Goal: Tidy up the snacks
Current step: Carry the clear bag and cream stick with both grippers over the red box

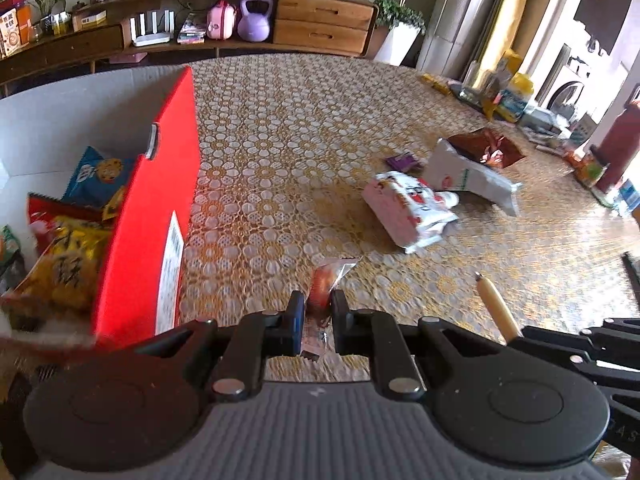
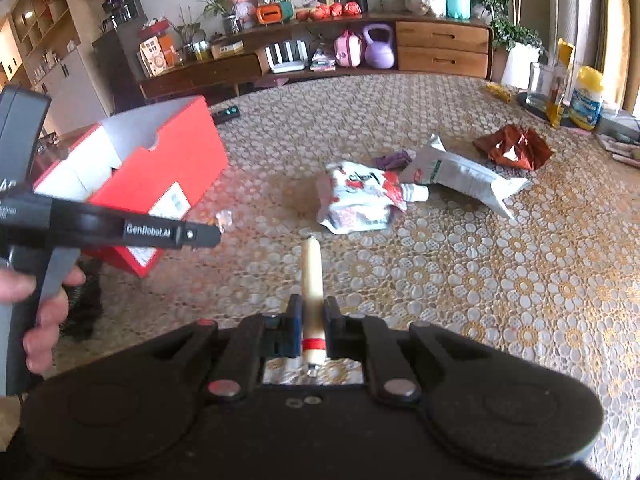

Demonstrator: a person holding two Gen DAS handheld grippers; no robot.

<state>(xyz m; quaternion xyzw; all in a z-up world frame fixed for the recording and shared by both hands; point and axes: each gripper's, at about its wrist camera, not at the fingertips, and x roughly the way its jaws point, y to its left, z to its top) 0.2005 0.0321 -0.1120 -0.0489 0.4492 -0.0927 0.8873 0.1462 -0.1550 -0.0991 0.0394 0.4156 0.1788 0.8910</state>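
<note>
Red cardboard box (image 1: 148, 216), part-filled with packets, stands beside the left hand-held gripper (image 1: 316, 312), clamped on a small clear-wrapped snack (image 1: 322, 288), seemingly bound for it. Right hand-held gripper (image 2: 312, 320) pinches a sausage stick (image 2: 312, 276) above the lace-covered bench (image 2: 500, 280).

"GenRobot.AI" on left gripper (image 2: 202, 236)

I count one red box (image 2: 160, 176) at ten o'clock, four packets loose on the desk (image 2: 500, 300), one sausage stick (image 2: 312, 276) in my right fingers, one small wrapped snack (image 1: 322, 290) in my left.
</note>
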